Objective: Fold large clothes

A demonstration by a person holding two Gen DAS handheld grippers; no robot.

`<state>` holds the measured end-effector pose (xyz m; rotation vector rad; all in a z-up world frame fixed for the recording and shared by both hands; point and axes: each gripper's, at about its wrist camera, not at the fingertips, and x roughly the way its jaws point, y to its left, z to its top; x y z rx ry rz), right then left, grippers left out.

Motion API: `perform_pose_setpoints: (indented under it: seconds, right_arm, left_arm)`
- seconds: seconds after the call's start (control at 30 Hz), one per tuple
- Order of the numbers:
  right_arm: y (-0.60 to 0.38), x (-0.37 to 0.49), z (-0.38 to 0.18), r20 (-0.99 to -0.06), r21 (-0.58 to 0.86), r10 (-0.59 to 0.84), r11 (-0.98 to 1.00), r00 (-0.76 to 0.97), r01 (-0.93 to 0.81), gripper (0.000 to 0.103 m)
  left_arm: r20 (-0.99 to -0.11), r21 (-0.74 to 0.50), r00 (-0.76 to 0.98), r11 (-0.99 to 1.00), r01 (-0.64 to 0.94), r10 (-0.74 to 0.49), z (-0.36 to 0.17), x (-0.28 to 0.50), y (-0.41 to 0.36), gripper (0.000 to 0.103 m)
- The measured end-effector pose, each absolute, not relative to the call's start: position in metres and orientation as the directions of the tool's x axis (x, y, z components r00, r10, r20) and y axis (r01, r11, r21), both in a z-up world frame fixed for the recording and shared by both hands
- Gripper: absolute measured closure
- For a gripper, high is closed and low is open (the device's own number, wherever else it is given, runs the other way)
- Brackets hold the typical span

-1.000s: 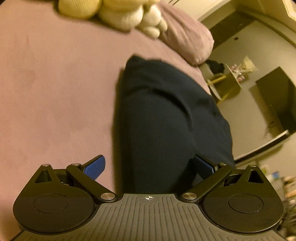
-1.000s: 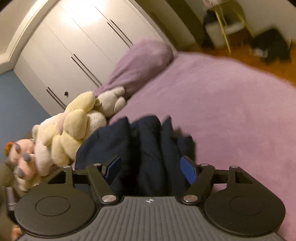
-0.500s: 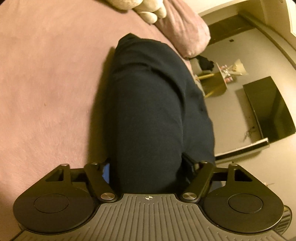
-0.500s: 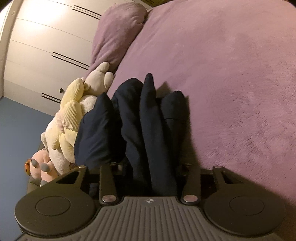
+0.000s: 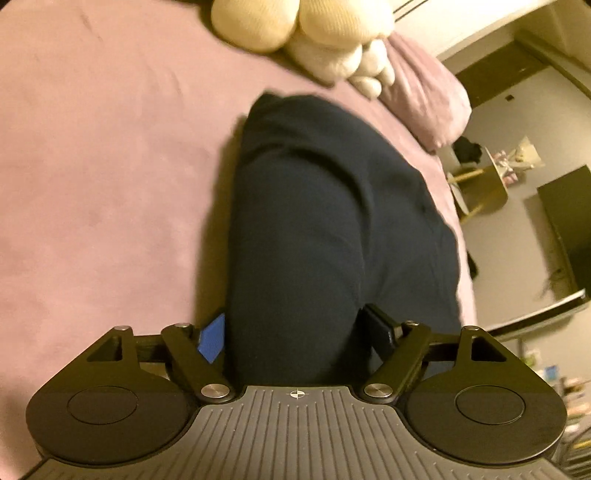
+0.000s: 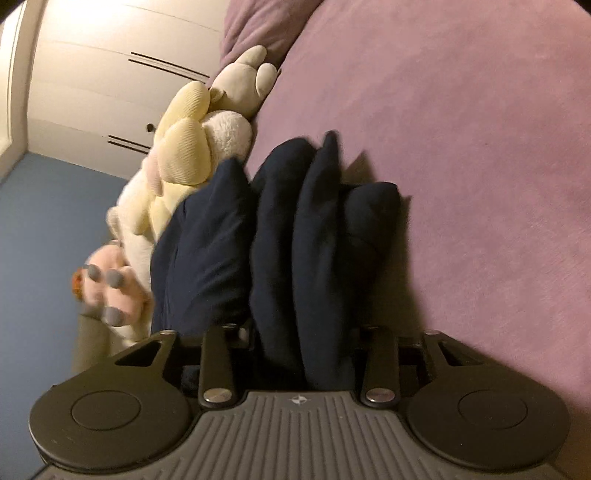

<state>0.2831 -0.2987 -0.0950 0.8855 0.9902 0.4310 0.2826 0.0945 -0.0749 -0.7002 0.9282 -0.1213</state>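
Purple bed [image 5: 92,166], folded navy garment [image 5: 325,221] lengthwise toward pillow [image 5: 424,99], near end hidden between both clamped jaws, just loosening.

garment [image 5: 332,229] on bed [image 5: 103,177] | plush toys [image 5: 314,33] behind | pillow [image 5: 428,99] beyond

both grippers [image 5: 291,332] [image 6: 303,350] now round garment [image 5: 332,221]

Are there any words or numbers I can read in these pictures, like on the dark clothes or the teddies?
No readable words or numbers anywhere.
dark navy garment: plain, no label showing.
plush toys: no tag or writing visible.
left tool: only a small round crosshair mark on its grey body, no letters.
Small items at the room's edge in the left wrist view: too small and blurred to read.
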Motion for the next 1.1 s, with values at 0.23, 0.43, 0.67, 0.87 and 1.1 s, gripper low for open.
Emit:
perform_pose_setpoints:
  seconds: [0.23, 0.43, 0.67, 0.87, 1.1]
  right_arm:
    - [-0.285, 0.222, -0.031, -0.647, 0.563, 0.406, 0.825, 0.646, 0.046, 0.048]
    - [-0.258, 0.166, 0.032, -0.533, 0.456, 0.400, 0.878, 0.746, -0.146, 0.057]
    - [-0.230, 0.163, -0.005, -0.724, 0.362, 0.329, 0.929, 0.606, -0.073, 0.082]
    - [-0.222, 0.158, -0.022, -0.747, 0.273, 0.267, 0.958, 0.609, -0.085, 0.083]
    - [-0.218, 0.163, -0.032, -0.757, 0.245, 0.255, 0.964, 0.602, -0.101, 0.083]
  left_arm:
    - [-0.667, -0.510, 0.643, 0.860, -0.028, -0.375, -0.055, 0.214, 0.061, 0.009]
    - [-0.686, -0.494, 0.637, 0.868, -0.051, -0.352, -0.073, 0.194, 0.043, 0.006]
    - [-0.738, -0.463, 0.593, 0.881, -0.097, -0.323, -0.085, 0.188, 0.041, 0.004]
    - [-0.747, -0.423, 0.600, 0.901, -0.098, -0.285, -0.091, 0.187, 0.035, 0.000]
    - [-0.751, -0.439, 0.598, 0.888, -0.136, -0.279, -0.094, 0.181, 0.036, 0.000]
